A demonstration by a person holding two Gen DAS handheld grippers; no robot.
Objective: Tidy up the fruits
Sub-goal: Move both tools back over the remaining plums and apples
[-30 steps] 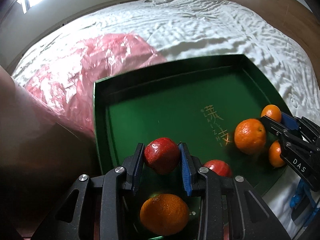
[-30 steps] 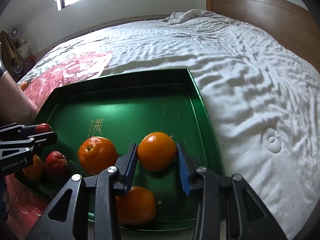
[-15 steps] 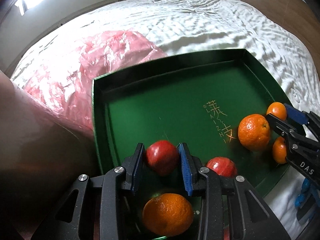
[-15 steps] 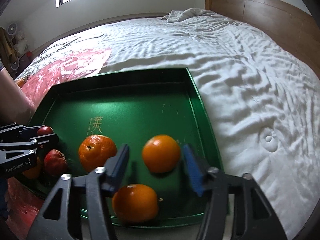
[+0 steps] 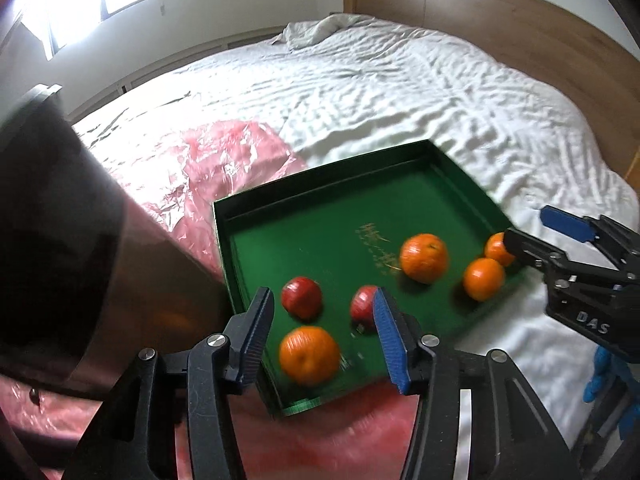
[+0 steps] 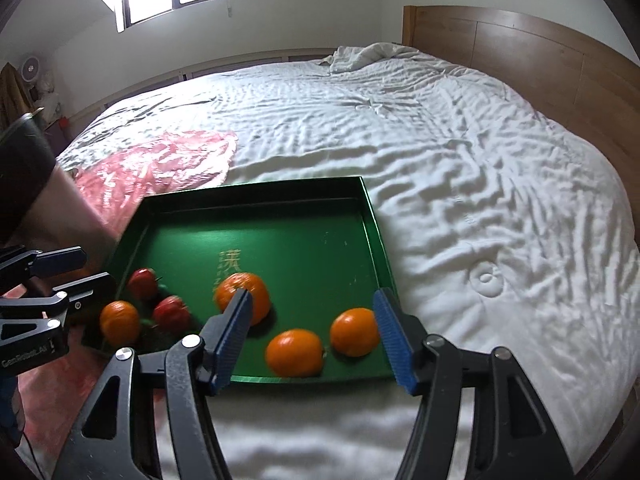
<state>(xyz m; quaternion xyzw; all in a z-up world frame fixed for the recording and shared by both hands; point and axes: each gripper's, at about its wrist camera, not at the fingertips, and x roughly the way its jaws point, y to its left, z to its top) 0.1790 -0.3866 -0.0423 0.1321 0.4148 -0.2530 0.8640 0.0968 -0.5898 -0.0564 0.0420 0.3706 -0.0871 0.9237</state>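
Fruits lie loose in the green tray (image 6: pixel 370 216) on the bed (image 6: pixel 480 160): two red apples (image 5: pixel 302 298) and an orange (image 5: pixel 309 354) at its 7 o'clock corner, three oranges (image 6: pixel 294 352) toward 5 o'clock. Round fruit could roll if the soft bedding shifts. Left gripper (image 5: pixel 322 340) and right gripper (image 6: pixel 316 338) hover above the near rim, angled downward, jaws spread and empty.
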